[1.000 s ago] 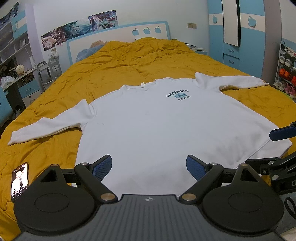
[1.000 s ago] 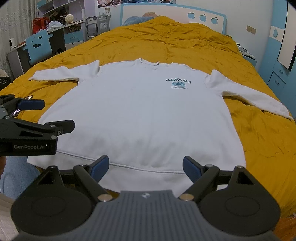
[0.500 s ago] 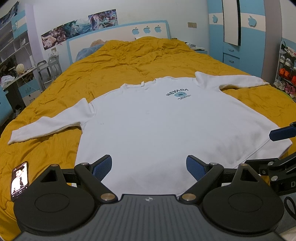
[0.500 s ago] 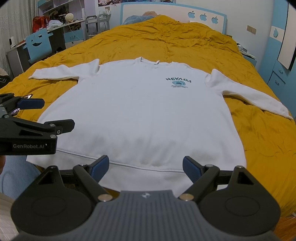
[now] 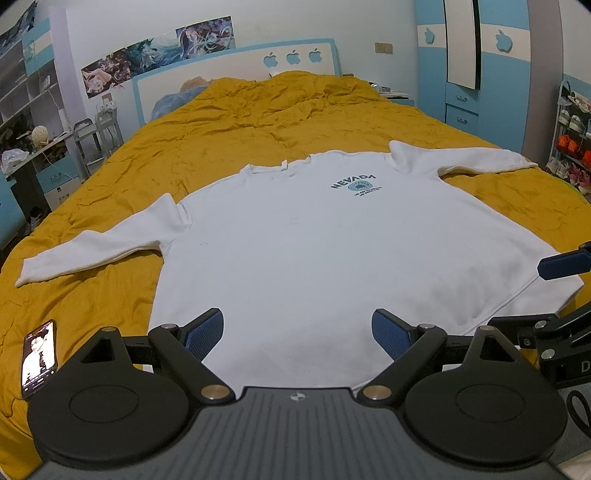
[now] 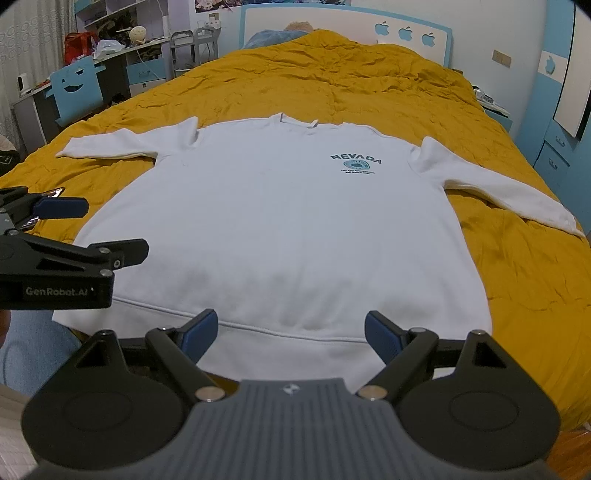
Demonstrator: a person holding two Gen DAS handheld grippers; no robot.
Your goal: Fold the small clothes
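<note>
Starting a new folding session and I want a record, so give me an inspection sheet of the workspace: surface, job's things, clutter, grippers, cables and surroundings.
Surface: bed under a wrinkled mustard quilt.
Job's things: white sweatshirt lying flat, front up, both sleeves spread out, hem nearest the grippers; not yet folded.
Clutter: phone with its screen lit, on the quilt off the sweatshirt's left side.
Grippers: left gripper and right gripper both have open jaws, held at the hem, holding nothing.
Cables: a dark loop at the lower right edge of the left view; what it belongs to cannot be told.
Surroundings: headboard, desk, blue chair, wardrobe, shoe rack.
</note>
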